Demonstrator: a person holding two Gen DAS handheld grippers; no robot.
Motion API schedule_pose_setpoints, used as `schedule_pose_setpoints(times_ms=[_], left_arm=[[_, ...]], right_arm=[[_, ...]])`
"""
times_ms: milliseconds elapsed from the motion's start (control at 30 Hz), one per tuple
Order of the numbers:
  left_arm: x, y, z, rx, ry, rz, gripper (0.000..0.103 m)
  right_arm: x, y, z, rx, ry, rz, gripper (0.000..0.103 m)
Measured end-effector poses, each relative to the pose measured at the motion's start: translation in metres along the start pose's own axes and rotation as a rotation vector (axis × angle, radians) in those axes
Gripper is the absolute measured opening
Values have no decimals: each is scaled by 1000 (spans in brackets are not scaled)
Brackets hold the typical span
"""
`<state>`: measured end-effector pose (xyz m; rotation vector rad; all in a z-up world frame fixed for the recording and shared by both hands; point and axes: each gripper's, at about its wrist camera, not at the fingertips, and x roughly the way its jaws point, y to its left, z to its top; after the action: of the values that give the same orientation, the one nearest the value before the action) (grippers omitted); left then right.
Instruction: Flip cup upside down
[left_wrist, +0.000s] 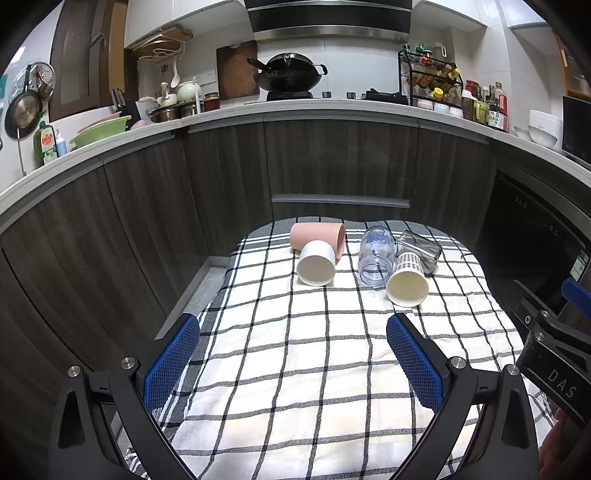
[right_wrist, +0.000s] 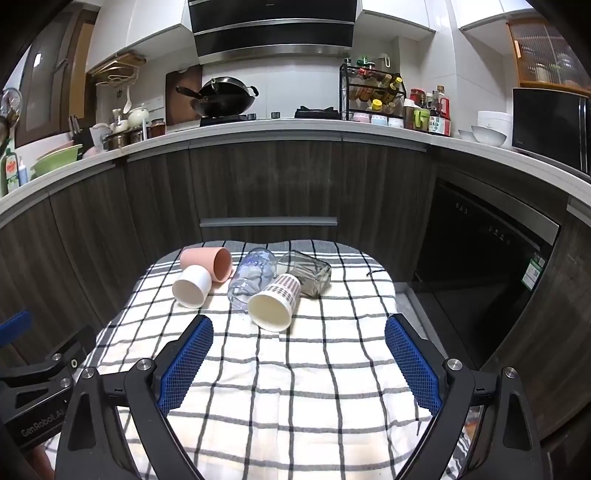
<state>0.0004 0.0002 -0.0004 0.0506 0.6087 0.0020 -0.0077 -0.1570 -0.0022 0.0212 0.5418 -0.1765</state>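
Note:
Several cups lie on their sides at the far end of a checked cloth: a pink cup, a white cup, a clear plastic cup, a patterned paper cup and a dark glass. My left gripper is open and empty, short of the cups. My right gripper is open and empty, with the paper cup's mouth just beyond it.
Dark wood cabinets stand right behind the table, with a crowded kitchen counter above. A dark dishwasher door is to the right. The table drops off at the cloth's left and right edges. The right gripper's body shows at the left view's edge.

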Motion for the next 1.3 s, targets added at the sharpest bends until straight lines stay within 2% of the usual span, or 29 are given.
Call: schedule_pose_setpoints(times_ms=[1300], left_arm=[[6,4,-3,-7,13,5,103]], right_arm=[[5,-4,0,6,8,-1,94]])
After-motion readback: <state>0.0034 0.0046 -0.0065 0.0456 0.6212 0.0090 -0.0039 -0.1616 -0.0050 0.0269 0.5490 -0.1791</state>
